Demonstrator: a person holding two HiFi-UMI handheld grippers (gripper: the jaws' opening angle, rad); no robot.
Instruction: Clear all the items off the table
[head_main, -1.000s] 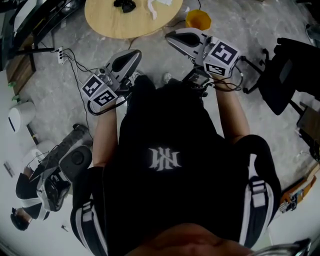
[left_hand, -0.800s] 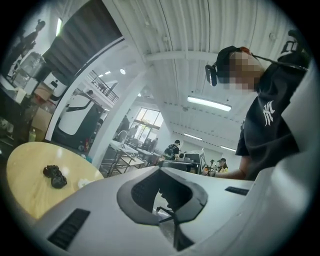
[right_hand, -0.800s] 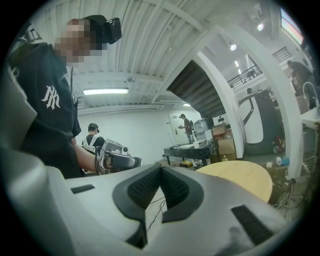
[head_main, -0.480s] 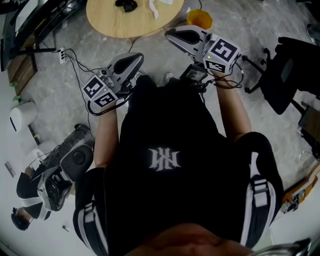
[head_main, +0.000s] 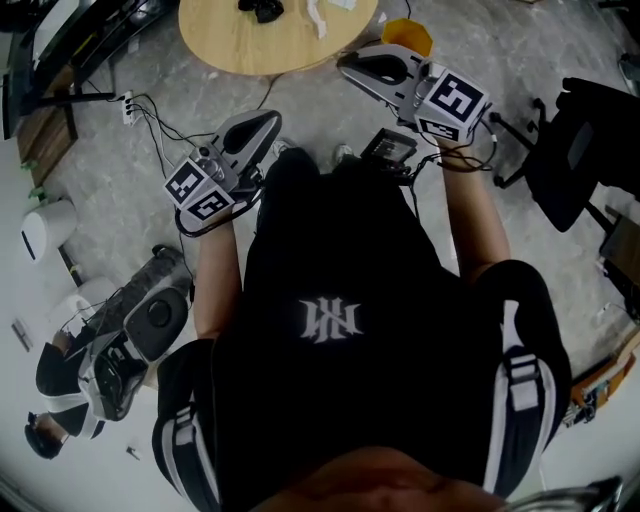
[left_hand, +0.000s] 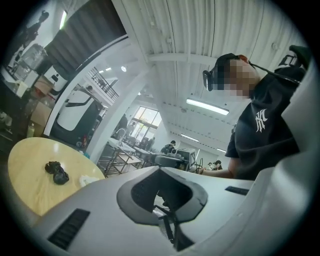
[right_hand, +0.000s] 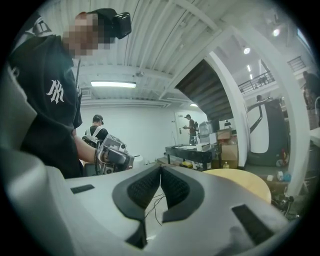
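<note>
A round wooden table stands at the top of the head view. On it lie a small black object and a crumpled white piece. My left gripper hangs above the floor short of the table, shut and empty. My right gripper hovers by the table's right edge, also shut with nothing in it. In the left gripper view the table lies at the left with the black object and the white piece. The right gripper view shows part of the table beyond the closed pads.
A yellow bucket sits on the floor right of the table. Cables and a power strip trail over the floor at the left. A black chair stands at the right; equipment lies at the lower left.
The right gripper has rolled a little and edged nearer the table's rim. The left gripper has hardly moved. Both stay shut and empty.
</note>
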